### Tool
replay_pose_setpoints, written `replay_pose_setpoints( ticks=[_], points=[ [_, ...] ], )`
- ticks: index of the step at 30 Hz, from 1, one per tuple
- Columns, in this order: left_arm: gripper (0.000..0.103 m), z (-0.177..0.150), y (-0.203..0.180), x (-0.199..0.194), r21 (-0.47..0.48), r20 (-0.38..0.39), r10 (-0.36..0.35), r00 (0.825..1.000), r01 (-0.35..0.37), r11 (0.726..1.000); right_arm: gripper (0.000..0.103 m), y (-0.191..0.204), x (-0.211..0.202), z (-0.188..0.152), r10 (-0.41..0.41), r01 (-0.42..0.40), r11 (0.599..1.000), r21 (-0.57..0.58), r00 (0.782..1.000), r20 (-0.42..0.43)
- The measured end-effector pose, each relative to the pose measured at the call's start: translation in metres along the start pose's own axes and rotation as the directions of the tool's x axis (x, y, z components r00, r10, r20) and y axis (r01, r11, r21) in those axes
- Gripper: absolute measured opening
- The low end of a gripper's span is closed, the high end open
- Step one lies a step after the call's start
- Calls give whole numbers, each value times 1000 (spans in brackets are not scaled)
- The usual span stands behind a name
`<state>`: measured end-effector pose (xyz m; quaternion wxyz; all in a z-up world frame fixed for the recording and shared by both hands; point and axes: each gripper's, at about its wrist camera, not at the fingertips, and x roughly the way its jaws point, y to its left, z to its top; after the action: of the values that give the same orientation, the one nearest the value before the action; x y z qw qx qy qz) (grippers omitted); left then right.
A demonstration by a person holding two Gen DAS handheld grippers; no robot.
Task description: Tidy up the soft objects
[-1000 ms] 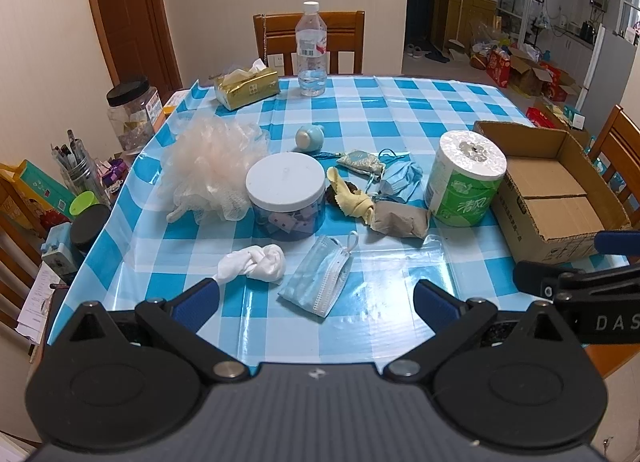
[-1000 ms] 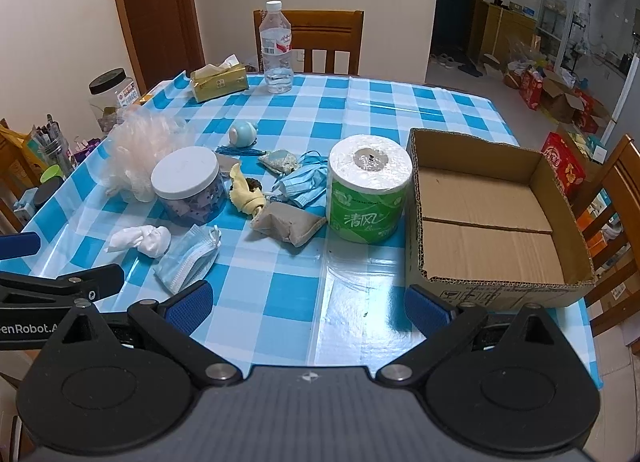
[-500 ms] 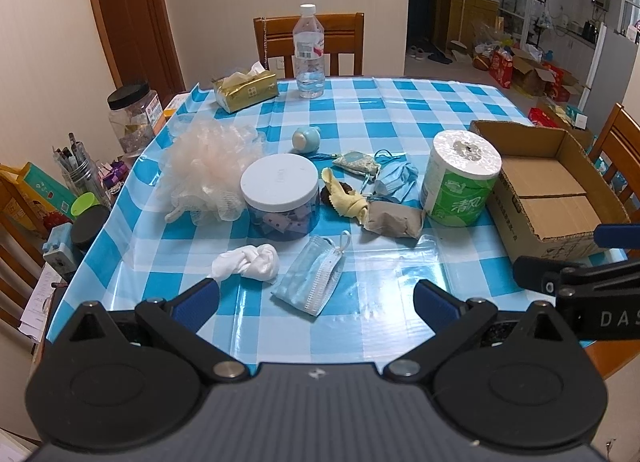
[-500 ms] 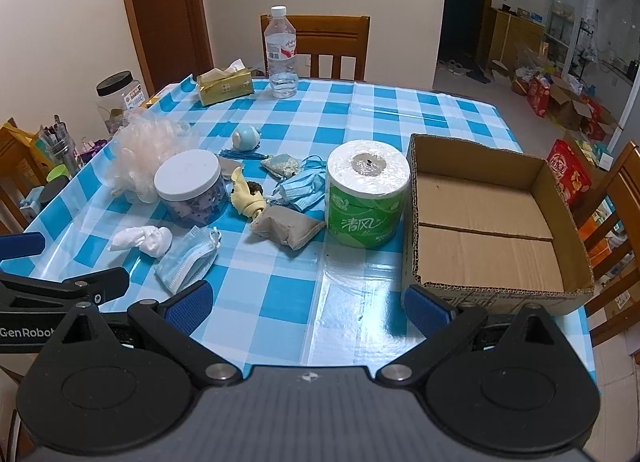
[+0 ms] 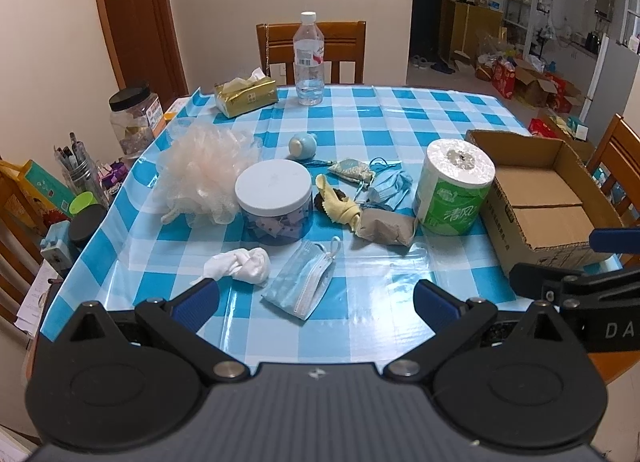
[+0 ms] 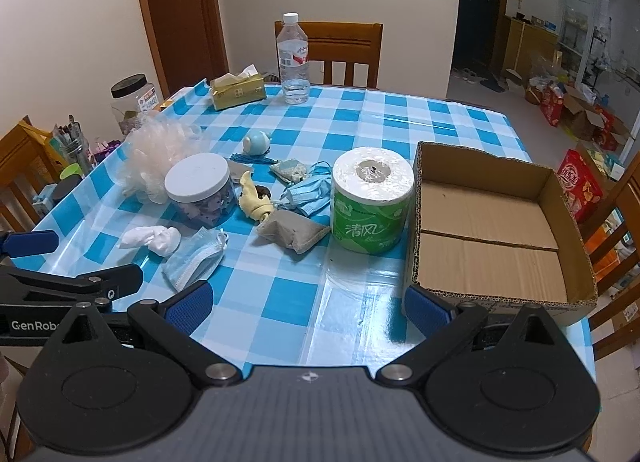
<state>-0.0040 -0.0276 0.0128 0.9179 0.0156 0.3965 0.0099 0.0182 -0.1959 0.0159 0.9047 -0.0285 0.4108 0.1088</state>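
Soft things lie on the blue checked tablecloth (image 5: 360, 117): a peach bath pouf (image 5: 200, 171), a white knotted cloth (image 5: 242, 264), a blue face mask (image 5: 302, 282), a grey pouch (image 5: 386, 227), a yellow cloth (image 5: 338, 207) and crumpled blue masks (image 5: 390, 187). An empty cardboard box (image 6: 492, 229) stands at the right. My left gripper (image 5: 314, 300) is open and empty, near the front edge before the mask. My right gripper (image 6: 308, 302) is open and empty, between the mask (image 6: 194, 258) and the box.
A white-lidded jar (image 5: 274, 201), a toilet roll (image 5: 454, 185), a water bottle (image 5: 308, 59), a tissue pack (image 5: 245, 95) and a small round blue toy (image 5: 303, 145) stand on the table. Chairs stand at the far side and right. A shelf with jars and pens is left.
Both grippers have drawn back and risen a little from the table; the objects look smaller and farther. Nothing on the table has moved. Both stay open.
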Motion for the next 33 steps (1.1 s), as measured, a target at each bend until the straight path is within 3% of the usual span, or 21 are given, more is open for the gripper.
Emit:
replay_pose_setpoints(
  ticks=[10, 22, 33],
  points=[
    [102, -12, 7, 14, -8, 21, -66, 998, 66, 998, 103, -1, 2, -3, 10, -10, 1000, -12, 999, 31],
    [102, -28, 27, 45, 17, 3, -38, 999, 38, 999, 103, 11, 20, -9, 9, -8, 999, -43, 1000, 25],
    [102, -33, 47, 75, 150, -18, 30, 999, -27, 988, 103, 25, 63, -3, 20, -22, 997, -70, 999, -25]
  ],
)
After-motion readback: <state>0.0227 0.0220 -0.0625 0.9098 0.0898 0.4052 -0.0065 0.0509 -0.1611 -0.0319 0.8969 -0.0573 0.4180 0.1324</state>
